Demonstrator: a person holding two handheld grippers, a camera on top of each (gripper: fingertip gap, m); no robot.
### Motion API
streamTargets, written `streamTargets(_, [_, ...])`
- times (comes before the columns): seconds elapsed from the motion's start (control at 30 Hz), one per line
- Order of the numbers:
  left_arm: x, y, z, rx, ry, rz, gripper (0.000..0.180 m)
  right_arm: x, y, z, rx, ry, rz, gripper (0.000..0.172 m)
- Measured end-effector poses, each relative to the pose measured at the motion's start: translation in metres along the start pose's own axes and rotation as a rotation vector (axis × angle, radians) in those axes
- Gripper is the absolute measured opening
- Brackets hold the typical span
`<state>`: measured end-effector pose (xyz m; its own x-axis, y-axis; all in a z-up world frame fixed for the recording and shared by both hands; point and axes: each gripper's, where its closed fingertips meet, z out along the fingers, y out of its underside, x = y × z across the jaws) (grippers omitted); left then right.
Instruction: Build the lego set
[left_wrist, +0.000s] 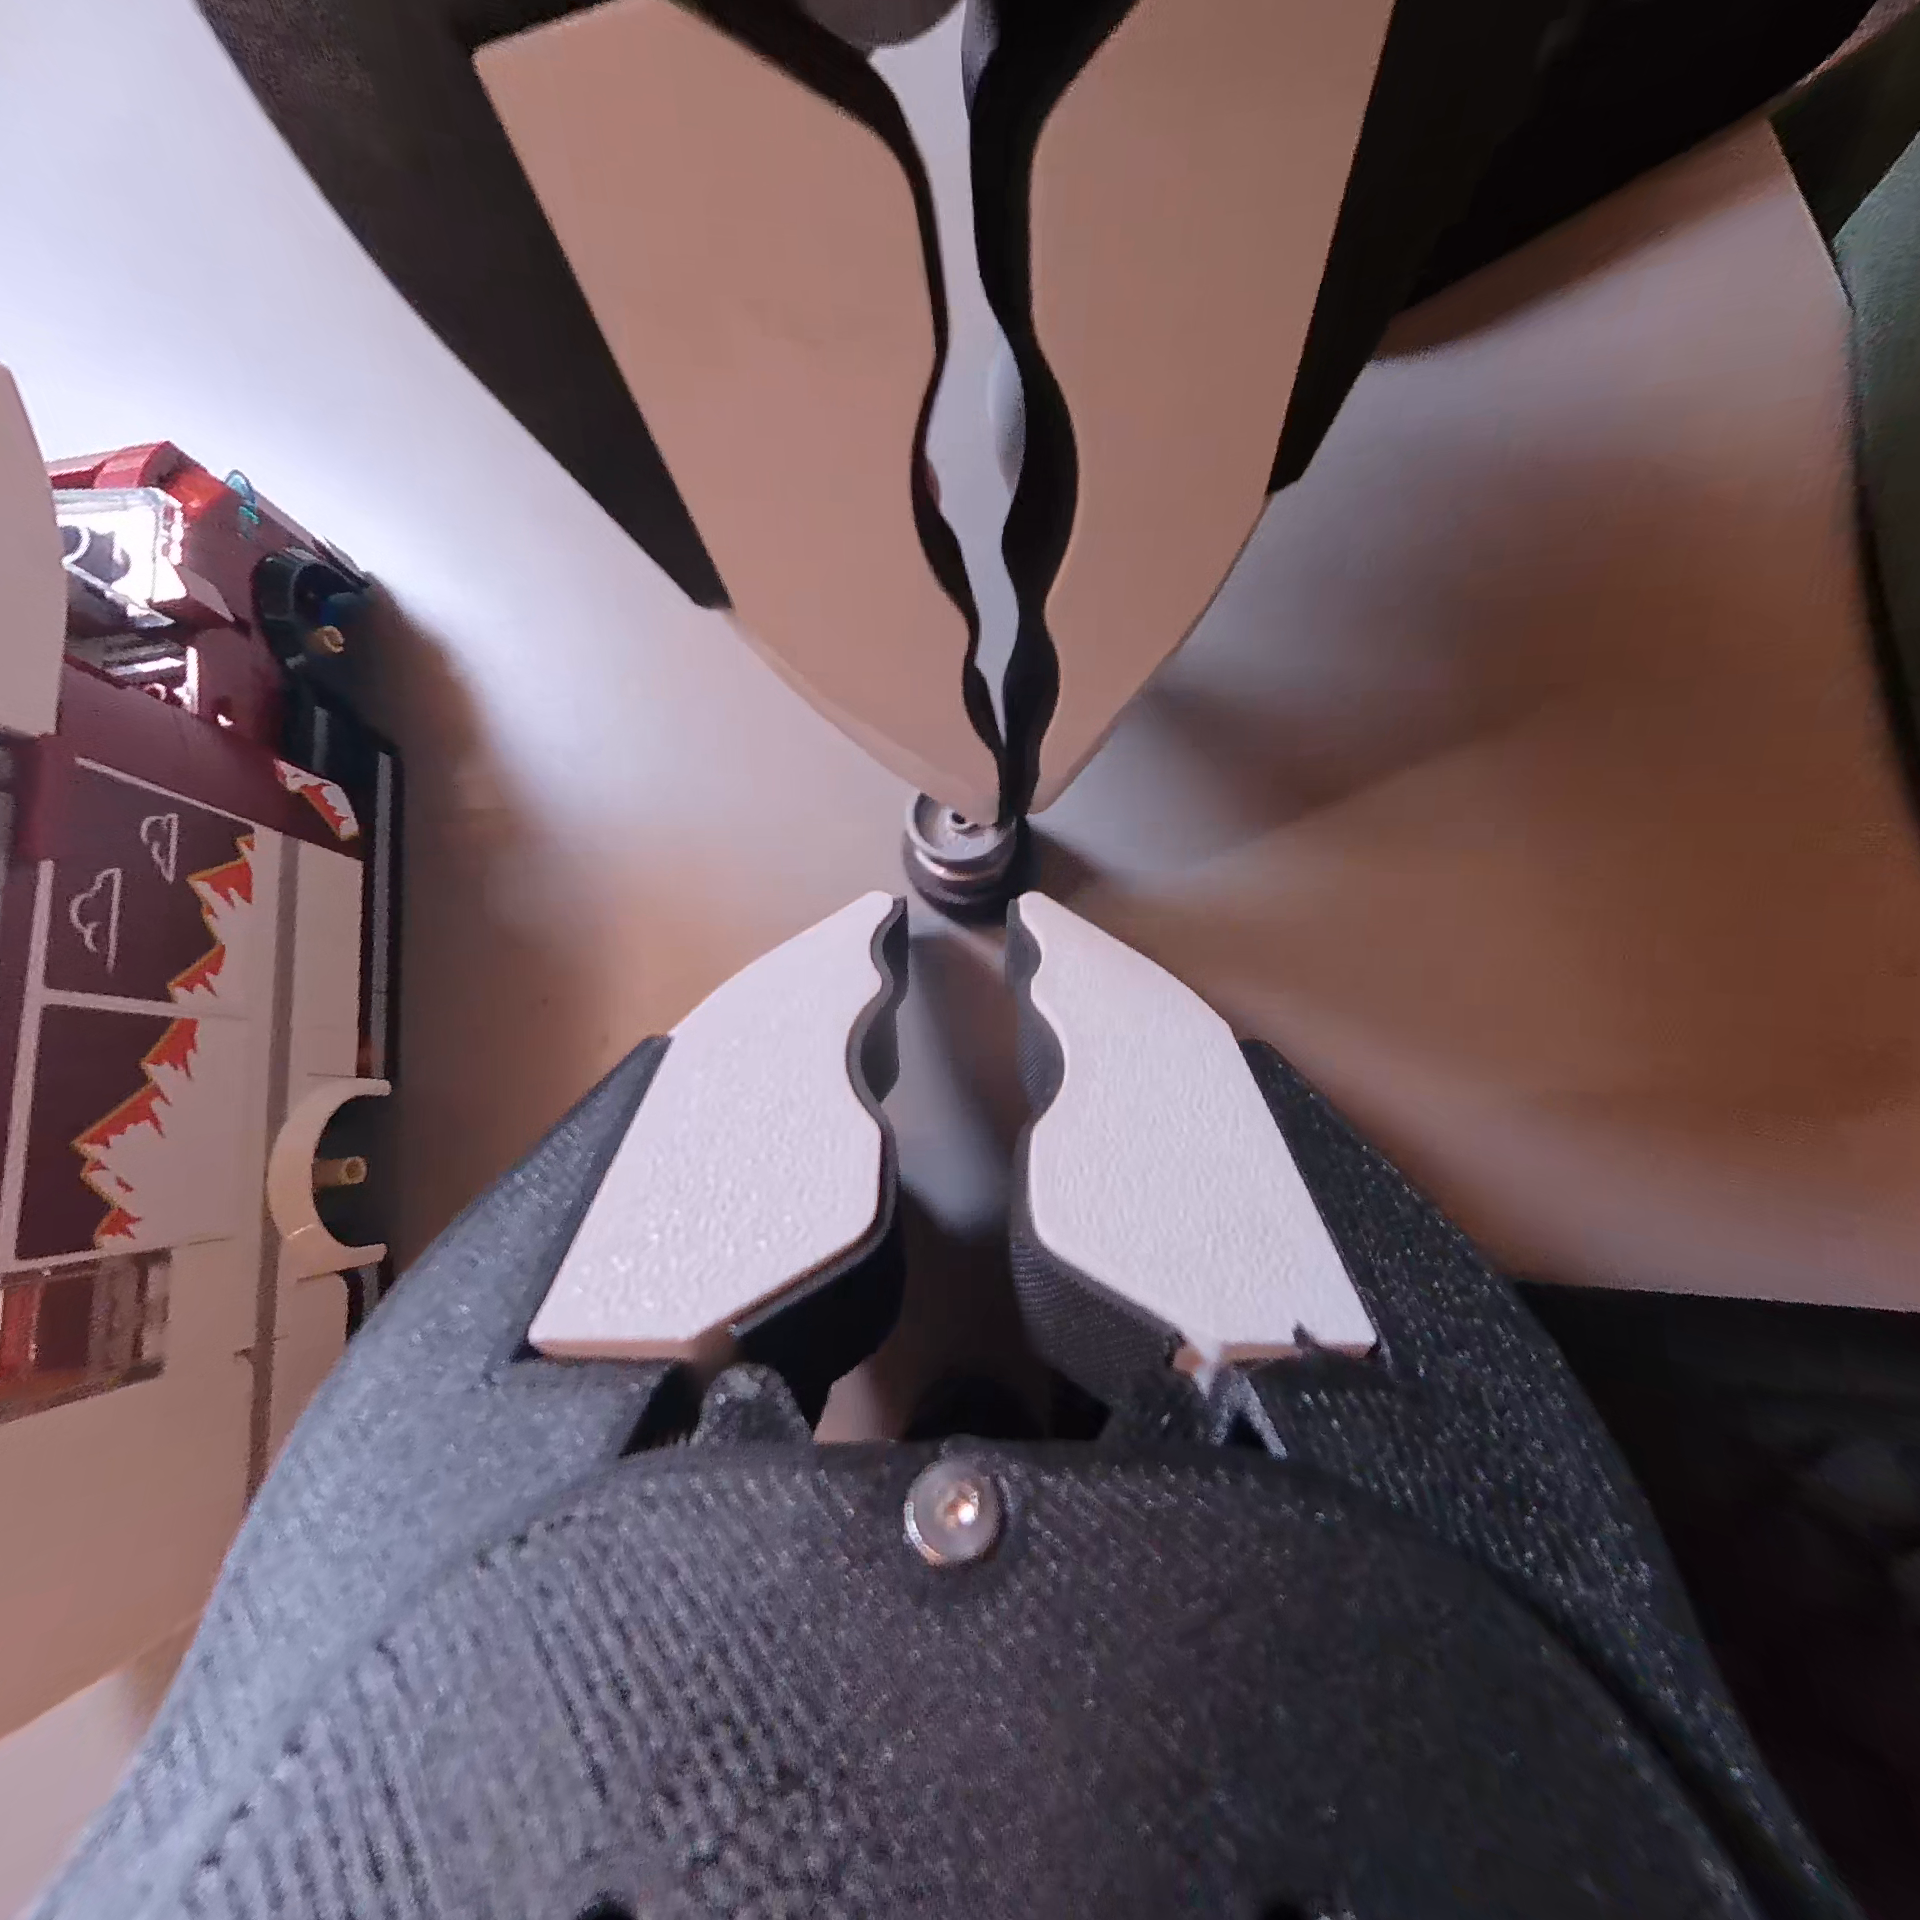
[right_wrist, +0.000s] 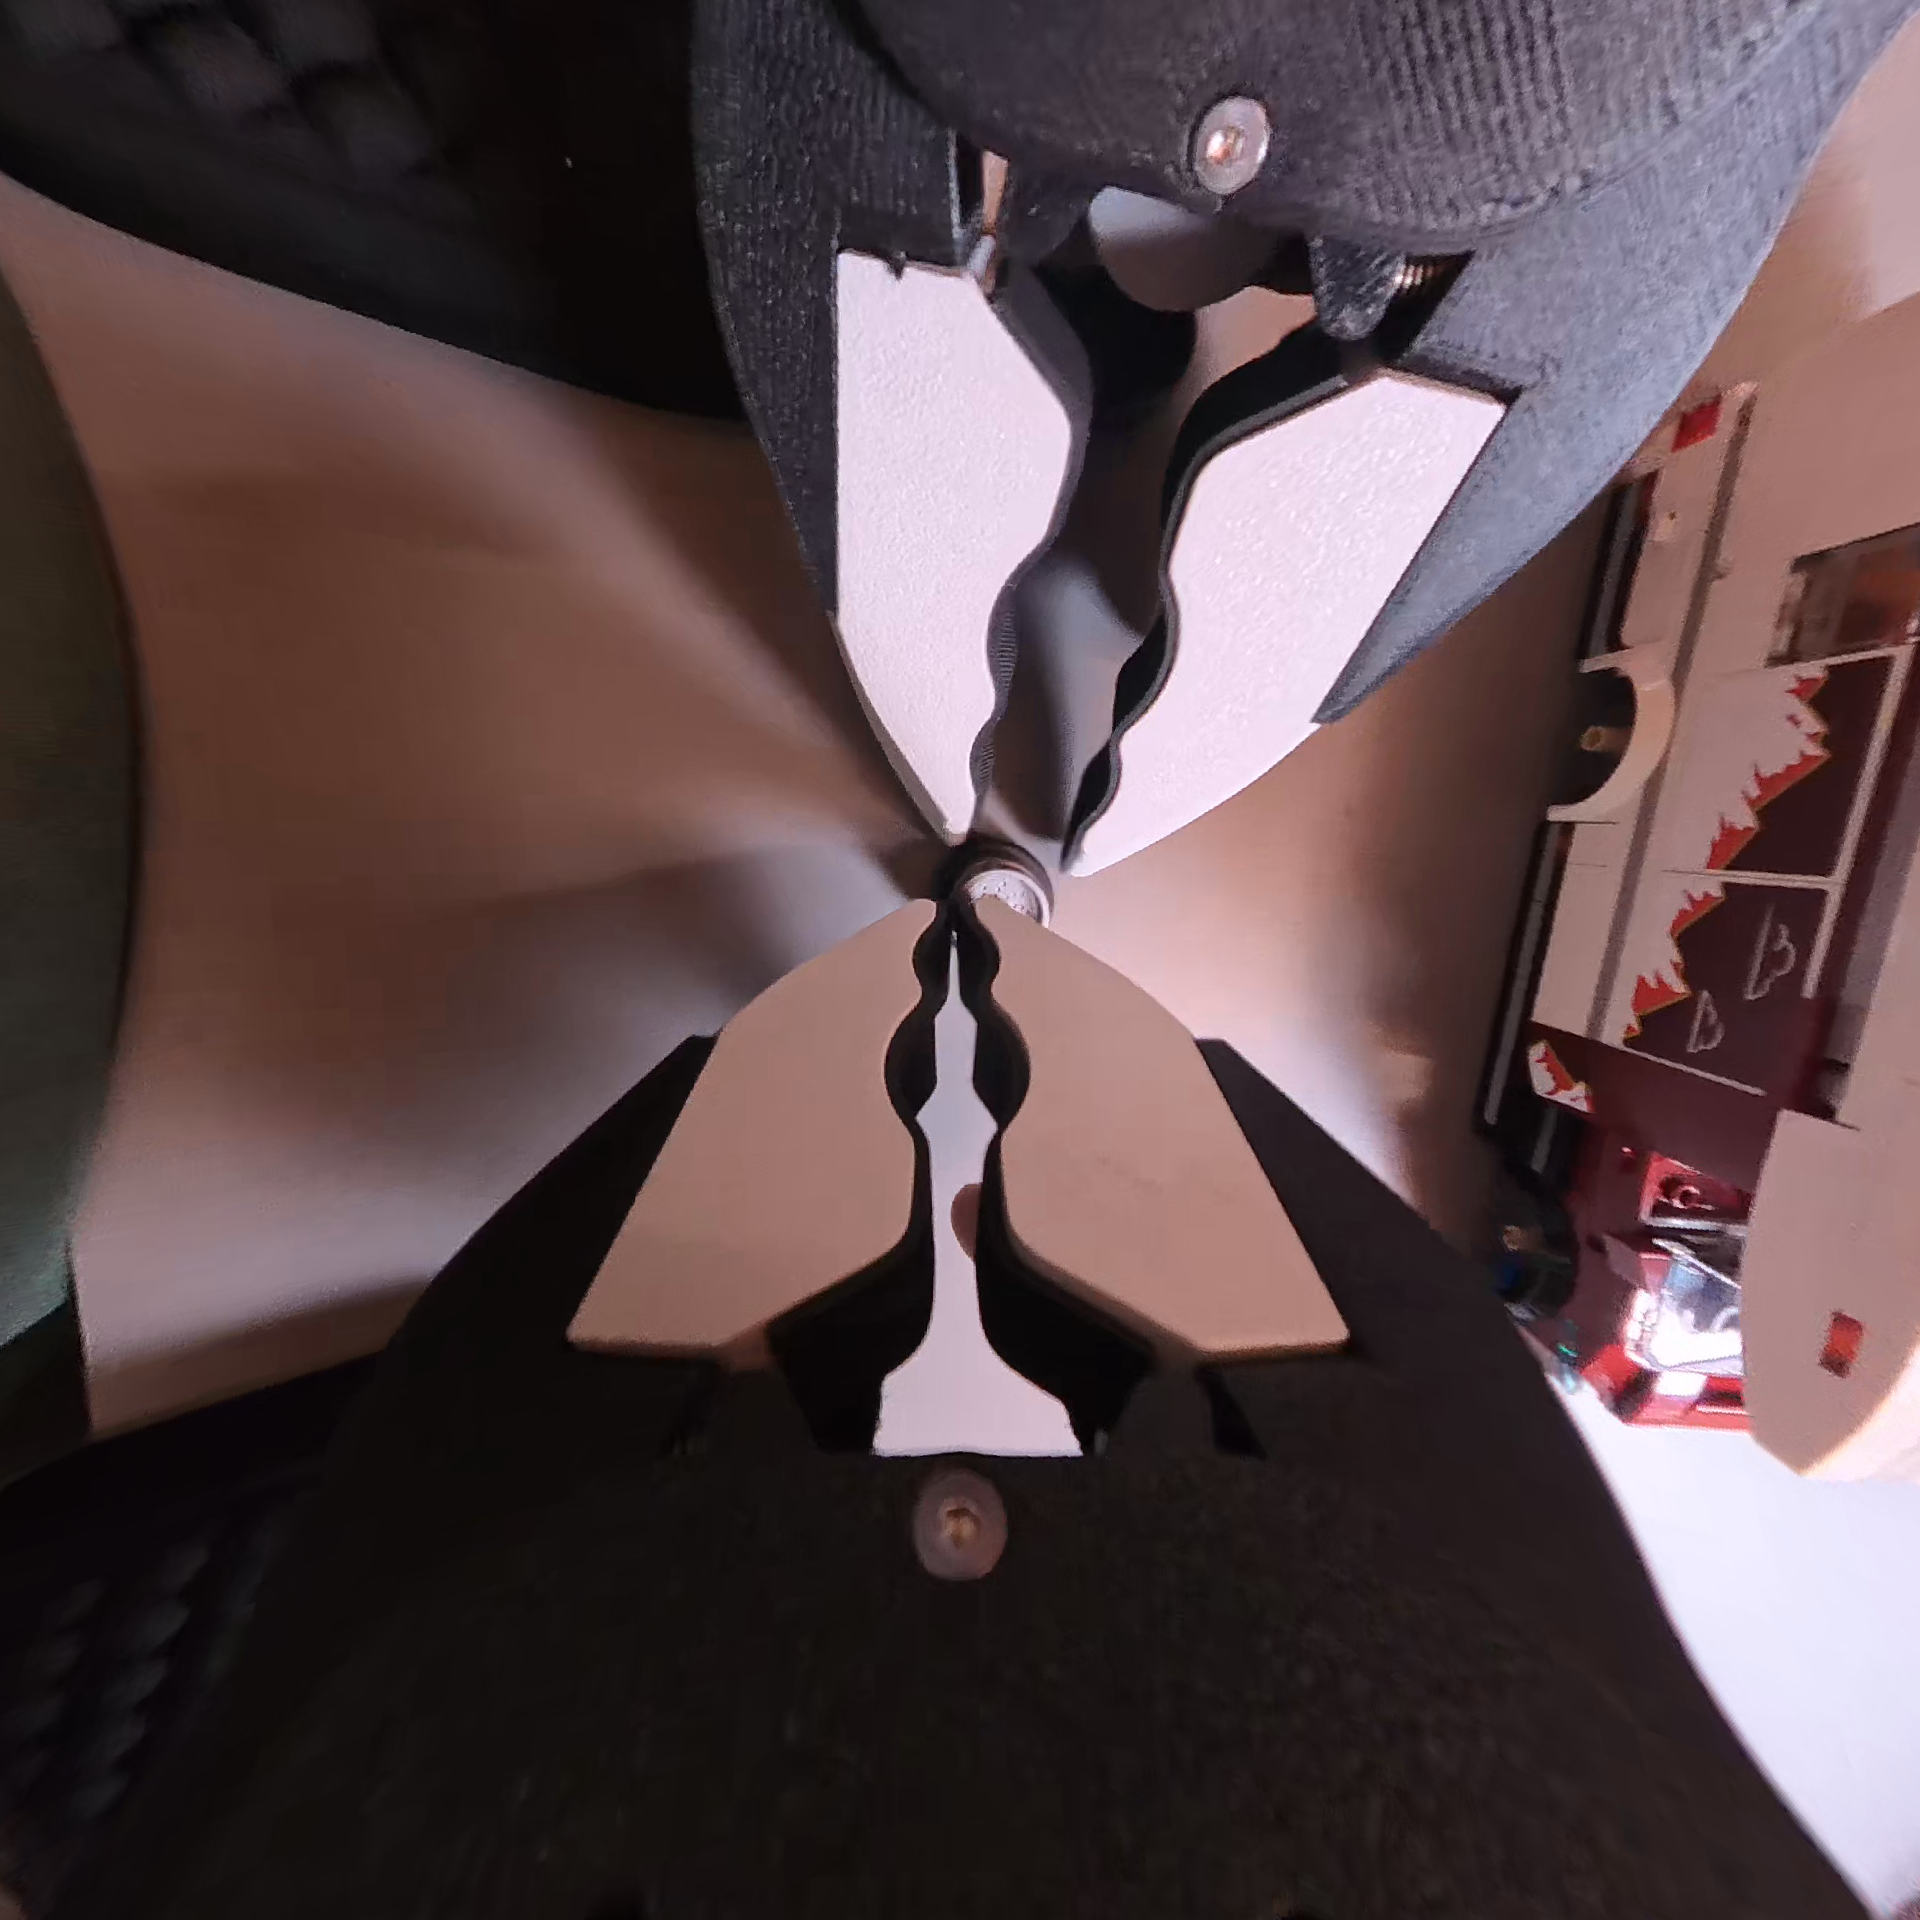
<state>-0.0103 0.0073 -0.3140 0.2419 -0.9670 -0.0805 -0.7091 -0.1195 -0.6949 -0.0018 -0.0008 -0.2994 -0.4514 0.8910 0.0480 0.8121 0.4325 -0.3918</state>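
I see one small grey wheel (left_wrist: 958, 850) lying flat, axle up — my left gripper's (left_wrist: 958, 914) fingers apart just beside it, my right gripper's (right_wrist: 961, 914) fingertips pinched together at its rim.

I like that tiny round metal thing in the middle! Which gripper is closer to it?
Right. The right gripper's closed tips touch the round metal piece's rim from one side; the left gripper's parted tips sit just short of it, opposite.

Part of a small round metal piece (left_wrist: 954, 854) lies behind the right gripper's (left_wrist: 1006, 805) closed tips at frame centre. A dark red and white toy building (left_wrist: 156, 935) runs off the left edge, its small parts blurred.
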Motion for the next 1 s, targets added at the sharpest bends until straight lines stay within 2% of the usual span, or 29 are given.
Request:
streamTargets(0.3, [0.007,-0.003,0.0011,0.053,0.078,-0.059,0.026,-0.0011,0.0021,0.0018,-0.016,-0.075,0.077,0.0])
streamTargets(0.4, [0.004,-0.0043,0.0019,0.072,0.061,-0.069,0.022,-0.0014,0.0034,0.003,-0.022,-0.087,0.094,0.0])
streamTargets(0.53, [0.0026,-0.0033,0.003,0.06,0.015,-0.025,0.021,-0.0004,0.0022,0.0023,-0.006,-0.042,0.067,0.0])
streamTargets(0.73, [0.0018,-0.0029,0.0027,0.062,0.001,-0.039,0.018,0.0038,0.0013,-0.0008,0.045,0.078,0.031,0.004])
streamTargets(0.83, [0.0008,-0.0018,0.0025,0.056,-0.006,-0.04,0.005,0.0036,0.0033,-0.002,0.055,0.109,0.038,0.006])
streamTargets(1.0, [0.0011,-0.0029,0.003,0.061,-0.006,-0.056,0.014,0.0051,0.0022,-0.0025,0.085,0.154,0.055,0.007])
